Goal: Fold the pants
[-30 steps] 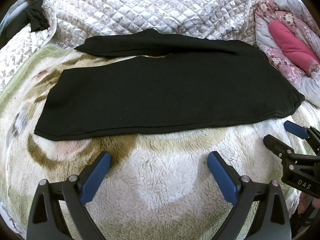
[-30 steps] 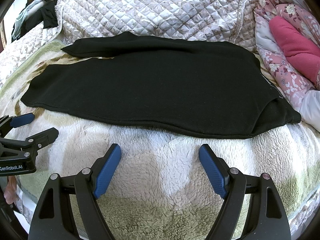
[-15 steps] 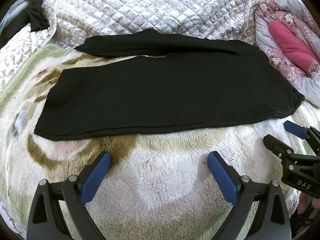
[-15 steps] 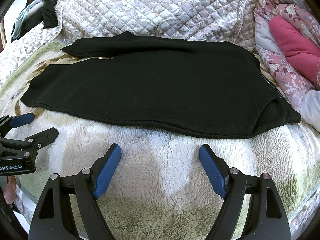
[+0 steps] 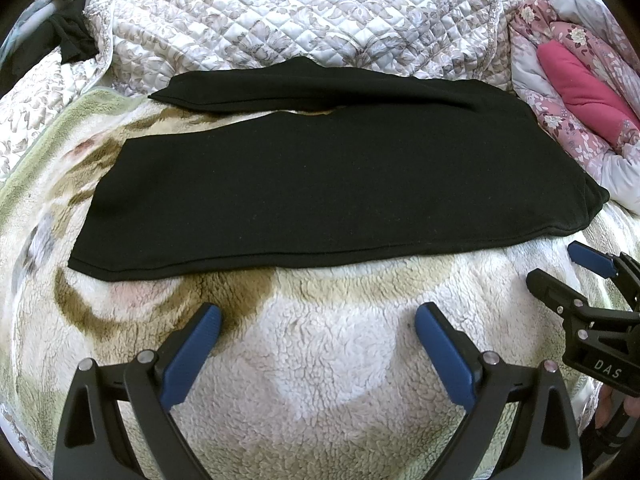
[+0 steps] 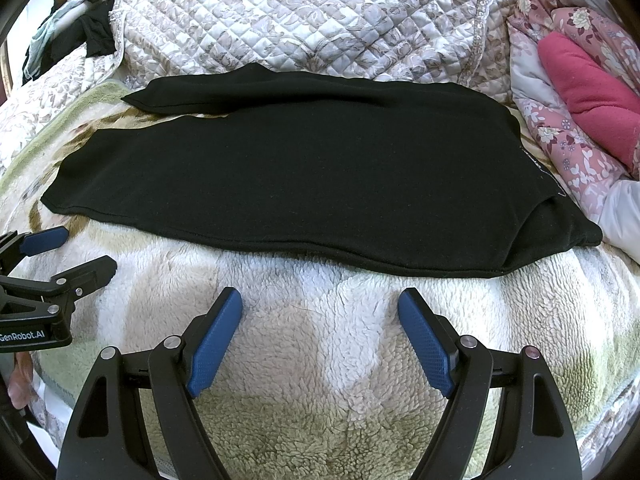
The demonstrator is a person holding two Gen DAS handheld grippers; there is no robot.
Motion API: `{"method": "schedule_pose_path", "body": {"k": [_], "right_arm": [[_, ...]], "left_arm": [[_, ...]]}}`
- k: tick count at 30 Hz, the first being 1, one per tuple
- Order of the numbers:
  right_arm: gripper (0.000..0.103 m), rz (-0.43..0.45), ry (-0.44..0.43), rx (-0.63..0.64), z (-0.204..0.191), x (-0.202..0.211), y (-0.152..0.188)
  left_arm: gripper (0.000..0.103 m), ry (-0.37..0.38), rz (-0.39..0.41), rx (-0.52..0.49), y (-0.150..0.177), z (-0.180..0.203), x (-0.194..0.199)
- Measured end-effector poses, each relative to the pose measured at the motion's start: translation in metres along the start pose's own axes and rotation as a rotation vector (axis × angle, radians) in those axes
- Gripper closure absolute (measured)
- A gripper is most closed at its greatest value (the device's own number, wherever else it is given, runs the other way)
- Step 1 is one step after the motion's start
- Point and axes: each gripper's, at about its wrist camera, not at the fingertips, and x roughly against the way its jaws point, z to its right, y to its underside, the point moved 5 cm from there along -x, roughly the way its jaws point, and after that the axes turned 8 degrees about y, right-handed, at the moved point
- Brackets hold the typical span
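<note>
Black knit pants (image 5: 332,184) being observed lying flat on cream-and-green fleece blanket (image 5: 320,360) over bed, legs pointing left. Left gripper (image 5: 318,320) and right gripper (image 6: 320,304) being held wide apart, empty, just short of near hem.

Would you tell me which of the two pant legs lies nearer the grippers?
The broad leg spread flat on the fleece blanket lies nearer; the other leg is narrower-looking and sits beyond it, against the quilted cover.
</note>
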Motion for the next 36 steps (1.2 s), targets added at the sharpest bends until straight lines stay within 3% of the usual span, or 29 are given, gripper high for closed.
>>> {"method": "schedule_pose_path", "body": {"k": [36], "right_arm": [[0.022, 0.002, -0.020, 0.001, 0.0012, -0.0005, -0.0019]], "left_arm": [[0.003, -0.002, 0.021, -0.016, -0.0004, 0.0011, 0.0041]]}}
